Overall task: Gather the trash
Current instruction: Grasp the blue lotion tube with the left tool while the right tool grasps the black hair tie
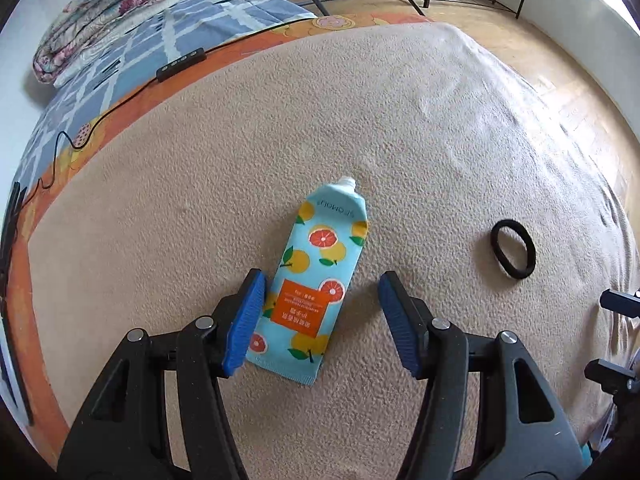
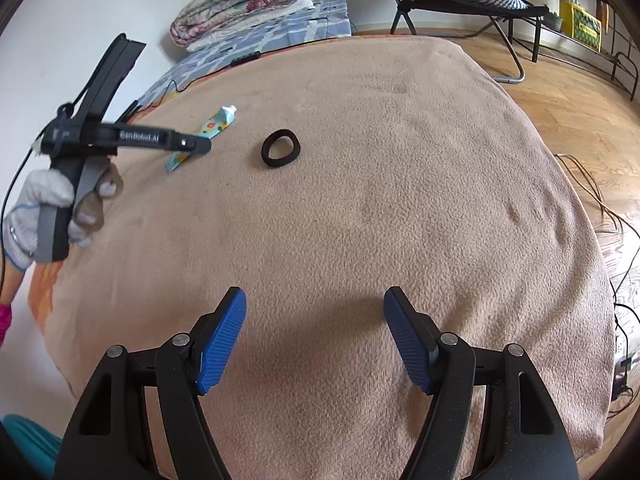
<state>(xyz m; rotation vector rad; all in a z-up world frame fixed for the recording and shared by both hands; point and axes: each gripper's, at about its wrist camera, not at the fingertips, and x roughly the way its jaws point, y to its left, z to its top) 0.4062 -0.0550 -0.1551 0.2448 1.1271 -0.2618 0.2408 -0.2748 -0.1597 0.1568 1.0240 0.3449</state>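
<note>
Straddling the lower half of the tube (image 1: 312, 280), the left tool (image 1: 322, 286) stood apart, one pad touching the tube's edge. A good grab called for centring, pressing into the soft blanket (image 1: 400, 140), then closing across the flat body. The right tool (image 2: 315, 304) hung apart over bare blanket. A hair tie (image 1: 513, 249) lay nearby, clear of the reach.

Left gripper (image 1: 322, 286) is spread wide over the tan blanket (image 1: 200, 200), with a flattened fruit-print tube (image 1: 316, 264) lying between the blue pads, just touching the left one. Black hair tie (image 1: 513, 249) sits off to the right, well apart.
</note>
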